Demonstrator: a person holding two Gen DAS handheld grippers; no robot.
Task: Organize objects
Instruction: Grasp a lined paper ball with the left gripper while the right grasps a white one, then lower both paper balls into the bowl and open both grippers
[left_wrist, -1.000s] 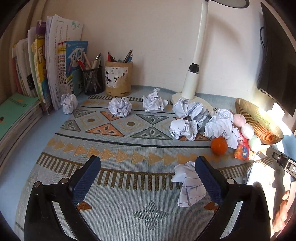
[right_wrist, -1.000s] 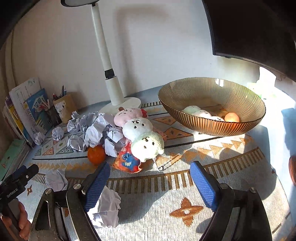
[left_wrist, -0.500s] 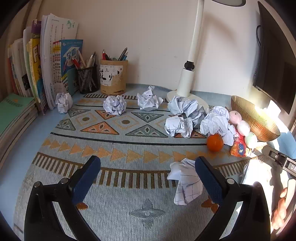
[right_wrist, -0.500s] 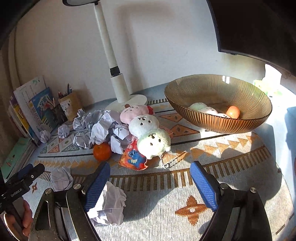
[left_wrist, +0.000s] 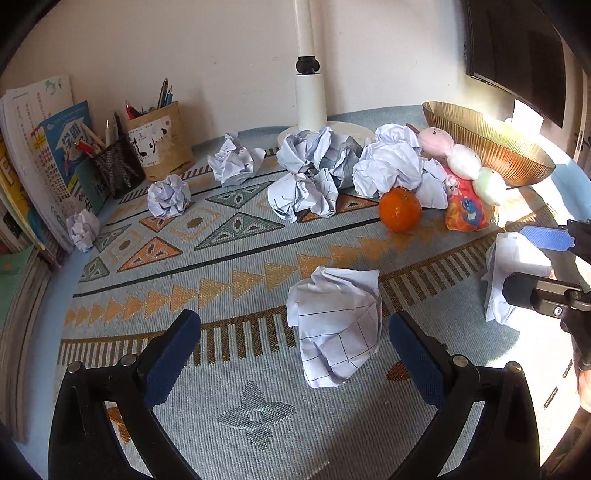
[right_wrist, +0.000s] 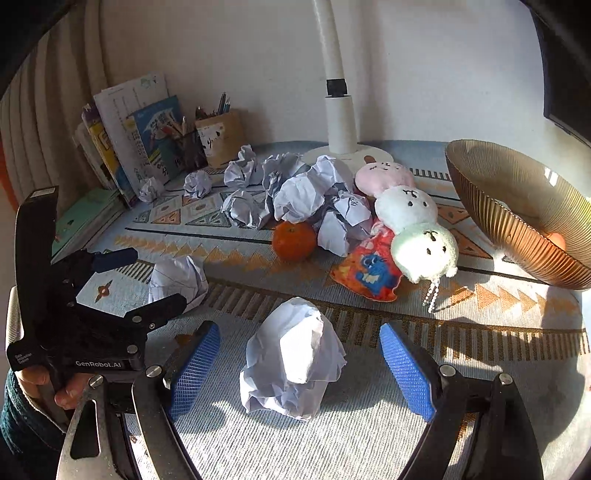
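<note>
Several crumpled paper balls lie on a patterned mat (left_wrist: 221, 240). My left gripper (left_wrist: 295, 354) is open, its blue pads either side of a lined paper ball (left_wrist: 338, 325) on the mat. My right gripper (right_wrist: 300, 369) is open around another white paper ball (right_wrist: 295, 358); that ball also shows in the left wrist view (left_wrist: 513, 266). A heap of paper balls (left_wrist: 332, 166), an orange (left_wrist: 399, 209), a plush toy (right_wrist: 410, 218) and a red snack packet (right_wrist: 367, 271) lie farther back. The left gripper also shows in the right wrist view (right_wrist: 144, 277).
A ribbed amber bowl (right_wrist: 491, 206) stands at the right with an orange fruit inside. A white lamp base (left_wrist: 310, 103) is at the back. Two pen holders (left_wrist: 159, 140) and upright books (left_wrist: 40, 155) stand at the back left. A dark monitor (left_wrist: 517, 55) hangs at the upper right.
Both grippers moved forward and down toward the mat; each now has a paper ball between its open pads. The left view swung to the right.
</note>
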